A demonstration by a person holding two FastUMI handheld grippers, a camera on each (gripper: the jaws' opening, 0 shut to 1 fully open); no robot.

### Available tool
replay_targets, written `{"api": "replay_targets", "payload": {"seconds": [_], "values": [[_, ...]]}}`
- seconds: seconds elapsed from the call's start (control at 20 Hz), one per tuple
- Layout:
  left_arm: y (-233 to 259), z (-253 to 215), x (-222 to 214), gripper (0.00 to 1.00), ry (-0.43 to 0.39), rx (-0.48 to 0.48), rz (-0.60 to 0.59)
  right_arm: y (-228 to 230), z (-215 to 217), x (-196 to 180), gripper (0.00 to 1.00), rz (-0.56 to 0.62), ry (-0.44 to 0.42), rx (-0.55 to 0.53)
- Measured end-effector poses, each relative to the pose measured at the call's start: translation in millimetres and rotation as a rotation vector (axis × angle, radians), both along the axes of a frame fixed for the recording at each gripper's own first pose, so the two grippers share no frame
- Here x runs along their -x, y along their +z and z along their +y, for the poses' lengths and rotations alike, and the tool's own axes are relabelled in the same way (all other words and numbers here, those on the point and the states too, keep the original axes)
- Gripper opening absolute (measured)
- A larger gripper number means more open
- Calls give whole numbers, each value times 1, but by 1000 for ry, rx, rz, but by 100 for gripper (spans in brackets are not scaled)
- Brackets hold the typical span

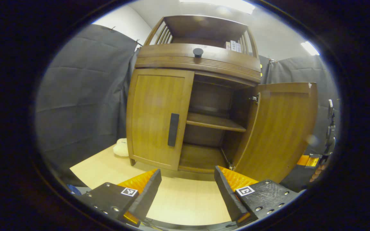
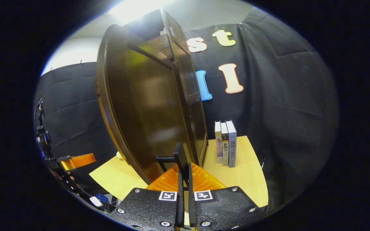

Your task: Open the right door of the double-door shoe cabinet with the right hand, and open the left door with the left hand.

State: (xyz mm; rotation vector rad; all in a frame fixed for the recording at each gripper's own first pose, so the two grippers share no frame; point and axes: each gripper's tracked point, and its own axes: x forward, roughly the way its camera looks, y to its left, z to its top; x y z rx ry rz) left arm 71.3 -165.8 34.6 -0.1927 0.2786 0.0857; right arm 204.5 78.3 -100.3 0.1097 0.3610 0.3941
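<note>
Right door [image 1: 278, 128] swung open, left hand-held gripper [image 1: 187, 186] spread before left door [image 1: 157, 117]

Brown wooden cabinet [image 1: 198, 61] upright on the bench [image 1: 185, 199]. Right door [image 1: 279, 128] swung wide open, baring inner shelves. Left door [image 1: 156, 118] shut, dark vertical handle [image 1: 173, 129] near its inner edge.

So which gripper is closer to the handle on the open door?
Right. The right gripper is shut on the open door's handle; the left gripper hangs open, back from the cabinet, facing the closed left door.
</note>
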Motion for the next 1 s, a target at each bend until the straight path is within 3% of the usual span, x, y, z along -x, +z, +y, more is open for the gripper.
{"api": "replay_targets", "payload": {"seconds": [0.3, 0.45, 0.7, 0.85, 0.95, 1.0], "values": [[11, 6, 18, 99, 145, -51, 23, -1, -1, 0, 5, -13, 65, -35], [25, 15, 16, 96, 173, -59, 9, -2, -3, 0, 5, -8, 77, -46], [31, 42, -23, 99, 124, -91, -31, -2, -4, 0, 7, -28, 5, -21], [33, 55, -58, 99, 45, -80, -46, -4, -4, 4, 7, 11, -66, -21], [34, 66, -81, 99, -6, -86, -56, -9, -9, 14, 10, 57, -133, -29], [35, 71, -94, 99, -30, -90, -65, -9, -19, 17, 19, 65, -190, -21]]}}
